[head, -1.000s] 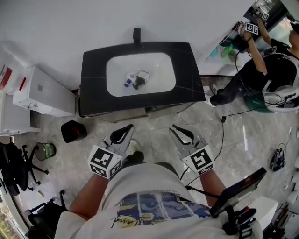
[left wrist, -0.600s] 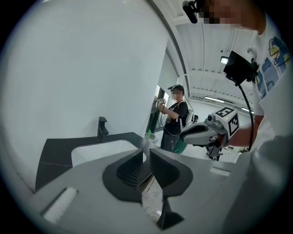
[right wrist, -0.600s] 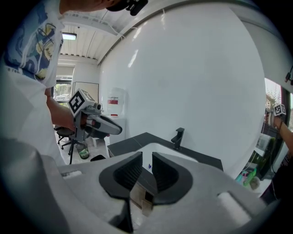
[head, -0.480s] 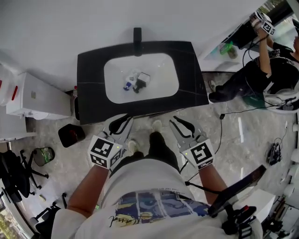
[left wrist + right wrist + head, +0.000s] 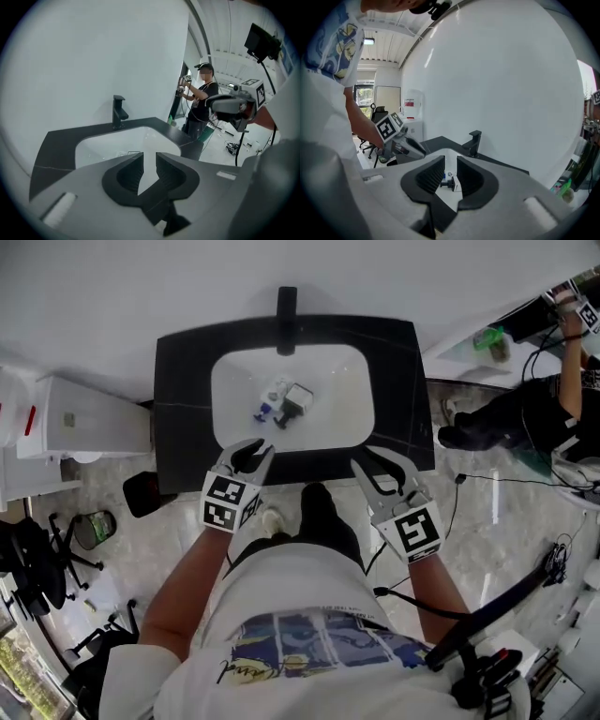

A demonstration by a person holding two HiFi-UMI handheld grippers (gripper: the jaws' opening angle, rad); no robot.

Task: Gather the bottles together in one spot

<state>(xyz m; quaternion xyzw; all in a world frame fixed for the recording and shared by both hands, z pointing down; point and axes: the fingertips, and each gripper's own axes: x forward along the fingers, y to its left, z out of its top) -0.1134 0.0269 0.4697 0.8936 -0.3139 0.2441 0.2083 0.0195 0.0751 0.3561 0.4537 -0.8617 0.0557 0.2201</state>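
The left gripper [image 5: 251, 454] is hovering over the near edge of the sink [image 5: 349, 420]. Its jaws are standing a narrow gap apart with nothing between them, and they have just been opening. The right gripper [image 5: 382, 465] is hanging over the sink's near right edge, its jaws likewise slightly parted and empty. The bottles [image 5: 283, 401] are lying clustered in the middle of the sink, beyond both grippers and untouched. A black faucet [image 5: 286, 307] is standing at the sink's far edge. Another person [image 5: 525, 413] is working well to the right of the sink.

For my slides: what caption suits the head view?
Empty left gripper, jaws just opening, and empty right gripper poised at a black vanity; bottles lie in its white basin.
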